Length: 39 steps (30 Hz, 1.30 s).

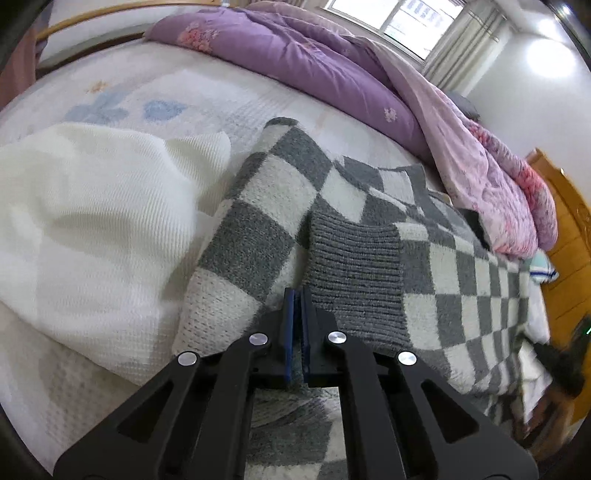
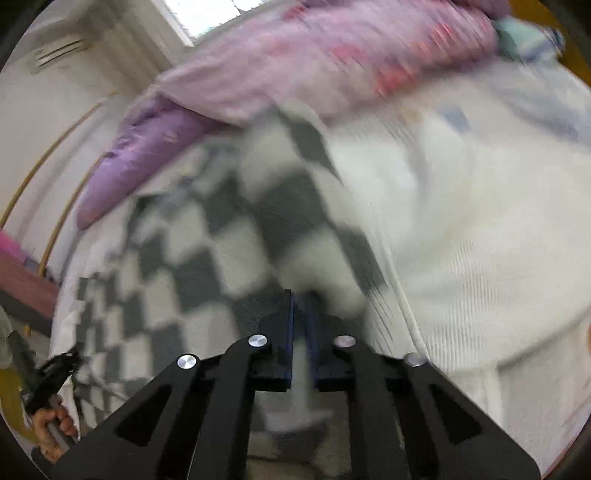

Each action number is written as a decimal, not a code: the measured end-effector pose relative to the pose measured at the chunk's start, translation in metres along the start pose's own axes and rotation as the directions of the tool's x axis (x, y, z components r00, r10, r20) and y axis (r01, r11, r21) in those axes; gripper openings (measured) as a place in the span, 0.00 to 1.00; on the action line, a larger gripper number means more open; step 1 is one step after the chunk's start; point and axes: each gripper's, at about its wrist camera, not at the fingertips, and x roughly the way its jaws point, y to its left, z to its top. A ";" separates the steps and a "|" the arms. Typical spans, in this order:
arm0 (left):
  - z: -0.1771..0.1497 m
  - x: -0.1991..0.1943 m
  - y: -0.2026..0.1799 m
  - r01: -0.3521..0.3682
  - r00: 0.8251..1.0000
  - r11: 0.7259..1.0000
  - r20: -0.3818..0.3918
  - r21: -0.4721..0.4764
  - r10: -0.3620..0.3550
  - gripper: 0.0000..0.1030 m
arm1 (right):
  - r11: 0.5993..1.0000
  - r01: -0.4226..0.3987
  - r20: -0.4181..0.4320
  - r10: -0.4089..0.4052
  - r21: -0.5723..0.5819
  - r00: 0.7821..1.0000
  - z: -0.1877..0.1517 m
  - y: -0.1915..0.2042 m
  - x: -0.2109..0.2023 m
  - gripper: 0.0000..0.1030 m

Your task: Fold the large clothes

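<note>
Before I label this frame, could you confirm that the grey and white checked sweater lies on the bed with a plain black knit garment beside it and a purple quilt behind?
Not quite: the garment beside the checked sweater is plain white, not black, as the left wrist view shows. The sweater does lie on the bed, with the purple quilt behind.

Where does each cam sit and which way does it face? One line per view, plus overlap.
Left wrist: sits on the left gripper, looks down along the fingers at the checked sweater on the bed, the gripper shut on its edge; the cream knit lies beside it; only the gripper's black linkage shows.
Right wrist: sits on the right gripper, blurred, facing the same sweater from the opposite end; fabric between its fingers; a hand on the other gripper shows lower left.
Shared: sweater, cream knit, purple quilt, window.
</note>
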 end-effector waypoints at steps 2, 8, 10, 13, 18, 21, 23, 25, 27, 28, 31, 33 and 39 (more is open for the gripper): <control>-0.002 -0.001 0.001 -0.002 1.000 1.000 0.004 -0.006 0.002 0.02 | 0.999 0.017 0.016 -0.016 -0.043 1.000 0.024 0.009 0.003 0.08; -0.001 0.002 0.001 -0.013 1.000 1.000 0.005 0.008 0.013 0.03 | 0.992 0.111 -0.127 -0.118 -0.060 0.985 0.056 -0.012 0.073 0.00; 0.001 0.007 0.008 -0.034 0.999 0.999 -0.009 -0.006 0.034 0.02 | 0.990 0.134 -0.140 -0.138 -0.043 0.980 0.051 -0.023 0.087 0.00; 0.001 0.008 0.011 -0.024 1.000 1.000 -0.012 0.009 0.024 0.02 | 0.994 0.111 -0.150 -0.111 -0.012 0.982 0.047 -0.035 0.093 0.00; 0.006 0.003 0.006 0.009 1.000 0.999 -0.031 0.038 -0.008 0.03 | 0.999 0.023 -0.155 -0.017 0.038 0.988 0.054 -0.039 0.077 0.04; 0.020 -0.016 0.000 0.101 0.995 0.994 -0.014 0.048 -0.100 0.03 | 0.995 -0.084 -0.129 0.089 0.046 0.988 0.057 -0.034 0.056 0.13; 0.034 -0.025 -0.004 0.135 0.991 0.989 0.014 0.065 -0.136 0.04 | 0.992 -0.121 -0.092 0.125 0.044 0.988 0.065 -0.033 0.041 0.20; 0.056 -0.024 -0.009 0.103 0.994 0.991 0.037 0.085 -0.106 0.04 | 0.996 -0.088 -0.059 0.088 0.010 0.994 0.075 -0.032 0.029 0.26; 0.082 -0.009 -0.008 0.115 0.993 0.992 0.028 0.061 -0.117 0.07 | 0.999 -0.045 -0.056 0.045 0.006 0.997 0.085 -0.035 0.029 0.35; 0.092 -0.001 -0.006 0.111 0.994 0.993 0.015 0.040 -0.112 0.10 | 0.999 -0.029 -0.052 0.030 0.018 0.998 0.090 -0.038 0.031 0.37; 0.126 0.029 -0.007 0.088 0.996 0.996 -0.011 -0.013 -0.088 0.14 | 0.996 -0.013 -0.058 0.018 0.083 0.998 0.101 -0.053 0.040 0.42; 0.142 0.047 -0.011 0.050 0.998 0.999 -0.022 0.001 -0.050 0.16 | 0.991 -0.022 -0.064 0.031 0.131 0.997 0.107 -0.063 0.048 0.43; 0.159 0.089 -0.009 -0.040 0.995 0.998 -0.088 0.051 0.045 0.17 | 0.981 -0.016 -0.141 0.044 0.191 0.989 0.116 -0.073 0.075 0.45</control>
